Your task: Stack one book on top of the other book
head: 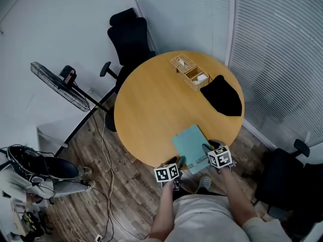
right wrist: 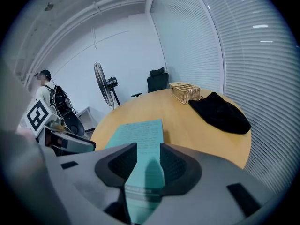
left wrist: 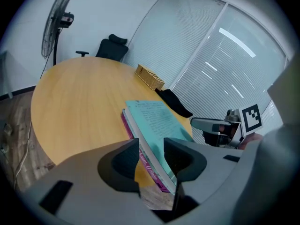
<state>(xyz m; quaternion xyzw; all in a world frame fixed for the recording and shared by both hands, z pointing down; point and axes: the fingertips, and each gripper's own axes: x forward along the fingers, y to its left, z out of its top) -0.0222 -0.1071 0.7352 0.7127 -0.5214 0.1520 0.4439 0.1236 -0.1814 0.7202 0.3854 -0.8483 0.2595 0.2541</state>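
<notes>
The teal book lies on top of the magenta book at the near edge of the round wooden surface, so the stack looks already made. The near end juts past the rim over the wooden floor.

The left hand-held gripper bites across the near left corner of the teal book, and the magenta book's spine is caught between the same jaws. The right hand-held gripper is clamped on the near right corner of the teal book. Whether it also catches the lower book cannot be told.

The main risk is the magenta book sliding out from under and dropping off the edge, since only one corner of it is surely pinched. Uneven hands would skew the pair.
</notes>
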